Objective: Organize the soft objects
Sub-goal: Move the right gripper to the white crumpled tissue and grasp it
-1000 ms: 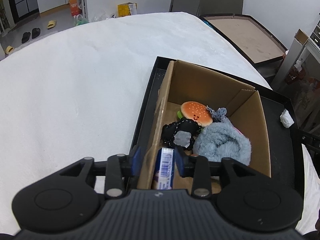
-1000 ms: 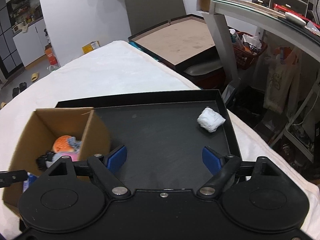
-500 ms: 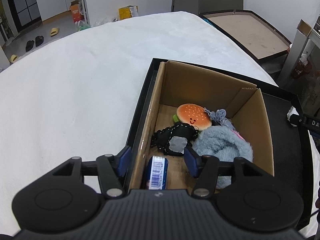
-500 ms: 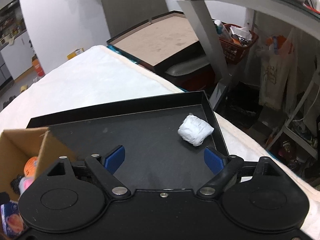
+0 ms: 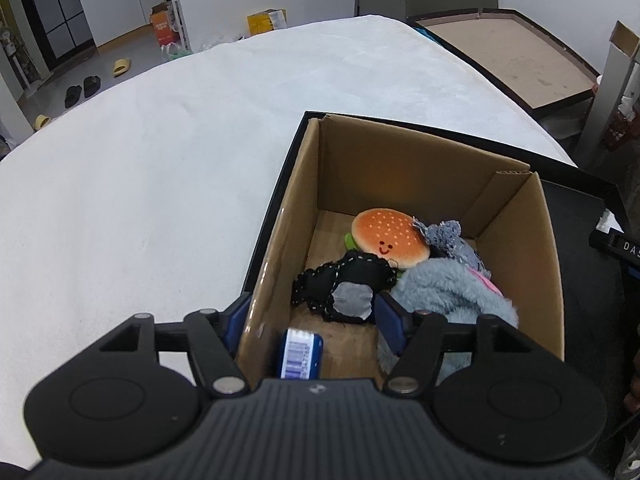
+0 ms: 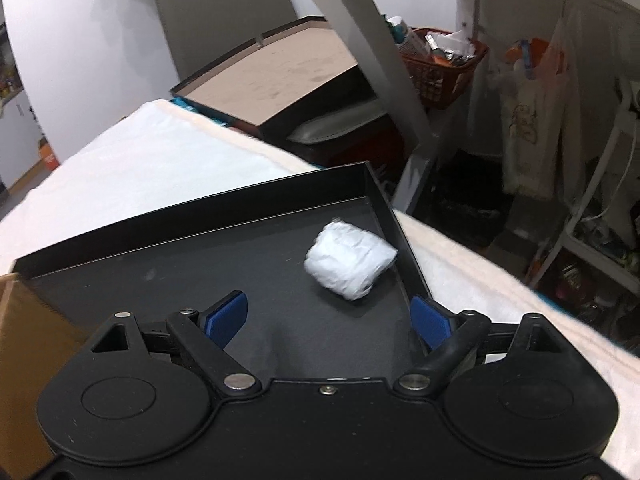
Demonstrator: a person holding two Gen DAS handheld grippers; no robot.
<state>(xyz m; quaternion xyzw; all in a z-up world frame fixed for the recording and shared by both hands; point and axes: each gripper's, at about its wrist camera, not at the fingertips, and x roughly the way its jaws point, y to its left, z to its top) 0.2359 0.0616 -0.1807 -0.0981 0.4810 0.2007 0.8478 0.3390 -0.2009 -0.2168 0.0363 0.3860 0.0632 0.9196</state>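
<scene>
A cardboard box stands in a black tray. In it lie a burger plush, a black stitched fabric piece, a fluffy blue-grey plush and a small grey knitted piece. My left gripper hangs over the box's near left corner, jaws opening. A blue-and-white packet lies loose below them, touched by neither pad. My right gripper is low over the tray, jaws opening wide, empty. A white crumpled wad lies just ahead of it near the tray's right rim.
The tray sits on a white cloth-covered table. Beyond the right edge stand a brown board with a dark frame, a grey slanted leg, a red basket and shelving clutter. The box's corner shows at the right wrist view's left.
The left jaws widened and let go of the blue-and-white packet, which dropped lower into the box. The right gripper moved down and closer to the white wad, and the box slid out to the left.
</scene>
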